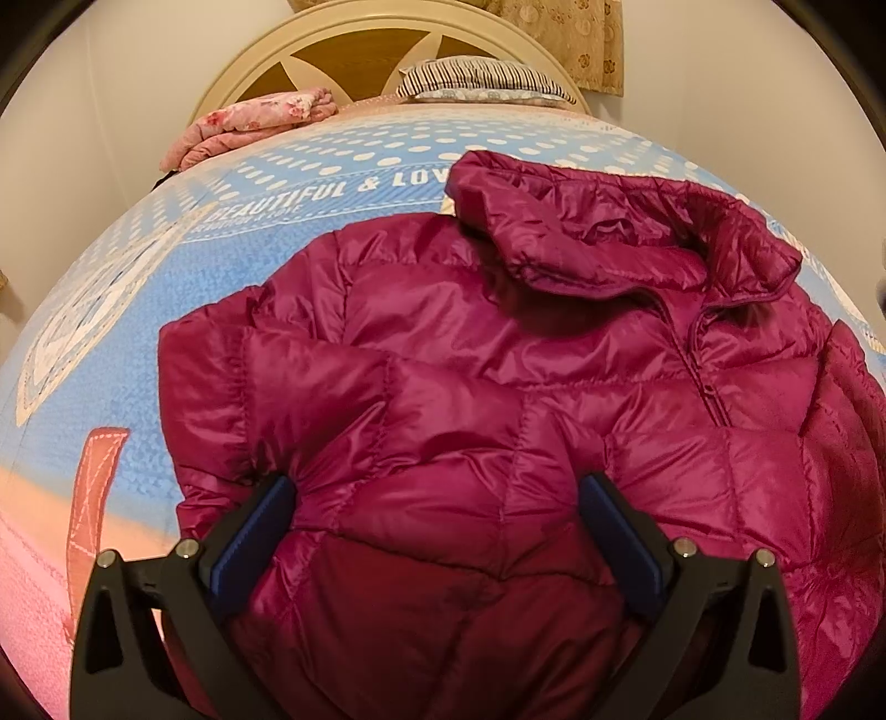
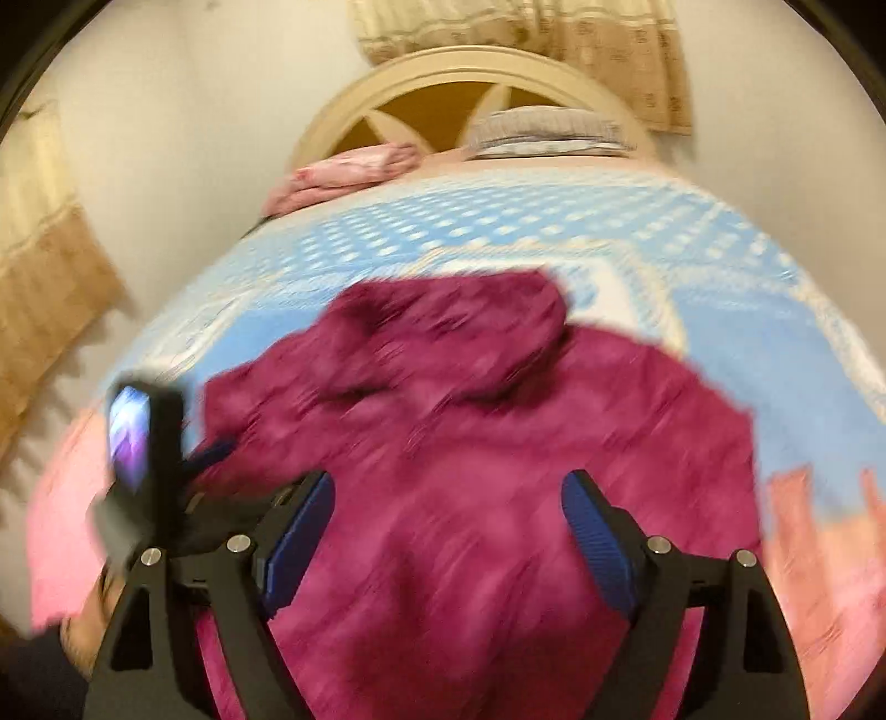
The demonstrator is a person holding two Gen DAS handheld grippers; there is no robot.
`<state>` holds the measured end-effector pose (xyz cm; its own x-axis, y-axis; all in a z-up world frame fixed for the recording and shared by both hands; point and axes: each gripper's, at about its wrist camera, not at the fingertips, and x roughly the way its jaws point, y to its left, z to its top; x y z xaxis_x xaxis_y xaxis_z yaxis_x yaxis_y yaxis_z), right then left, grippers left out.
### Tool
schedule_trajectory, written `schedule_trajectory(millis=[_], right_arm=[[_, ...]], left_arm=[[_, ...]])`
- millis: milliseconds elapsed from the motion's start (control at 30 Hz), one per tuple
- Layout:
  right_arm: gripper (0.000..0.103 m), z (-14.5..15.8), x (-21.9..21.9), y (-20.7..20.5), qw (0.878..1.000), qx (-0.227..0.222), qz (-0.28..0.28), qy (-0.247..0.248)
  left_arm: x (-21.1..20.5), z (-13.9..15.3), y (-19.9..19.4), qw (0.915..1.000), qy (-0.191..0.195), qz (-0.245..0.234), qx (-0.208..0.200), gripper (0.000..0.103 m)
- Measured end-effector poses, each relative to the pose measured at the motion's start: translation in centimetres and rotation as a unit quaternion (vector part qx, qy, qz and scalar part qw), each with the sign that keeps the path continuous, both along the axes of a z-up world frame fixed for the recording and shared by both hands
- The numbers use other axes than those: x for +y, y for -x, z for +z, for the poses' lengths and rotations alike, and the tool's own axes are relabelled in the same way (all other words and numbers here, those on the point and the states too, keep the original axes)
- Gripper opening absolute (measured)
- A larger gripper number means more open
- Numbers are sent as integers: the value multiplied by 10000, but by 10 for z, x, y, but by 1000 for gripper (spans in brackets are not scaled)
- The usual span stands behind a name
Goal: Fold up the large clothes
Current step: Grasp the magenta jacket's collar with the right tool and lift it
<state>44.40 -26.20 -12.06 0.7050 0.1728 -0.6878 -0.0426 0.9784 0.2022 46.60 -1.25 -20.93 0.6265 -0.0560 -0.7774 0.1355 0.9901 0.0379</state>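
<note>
A magenta quilted puffer jacket point(image 1: 498, 387) lies on the bed, front up, zipper closed, hood point(image 1: 598, 232) at the far end, one sleeve folded across the chest. My left gripper point(image 1: 437, 515) is open and hovers over the jacket's lower part, its blue pads point(image 1: 266, 526) spread wide. The right wrist view is motion-blurred: the jacket point(image 2: 470, 443) fills the middle, and my right gripper point(image 2: 448, 520) is open above its lower part. The left gripper's body point(image 2: 144, 443) shows at the left edge of the jacket.
The bedspread point(image 1: 138, 332) is blue with white dots and pink bands. A folded pink floral quilt point(image 1: 249, 122) and a striped pillow point(image 1: 482, 83) lie by the cream headboard point(image 1: 387, 27). Walls and curtains surround the bed.
</note>
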Motion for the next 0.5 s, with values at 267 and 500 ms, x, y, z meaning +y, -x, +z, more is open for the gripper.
schedule_trajectory(millis=[267, 500], right_arm=[[84, -4, -9, -114, 9964, 543, -310, 581], [20, -36, 0, -135, 9866, 912, -182, 1343]], left_arm=[[0, 0, -1, 10000, 31, -6, 1, 103], [1, -1, -2, 10000, 39, -13, 2, 103]])
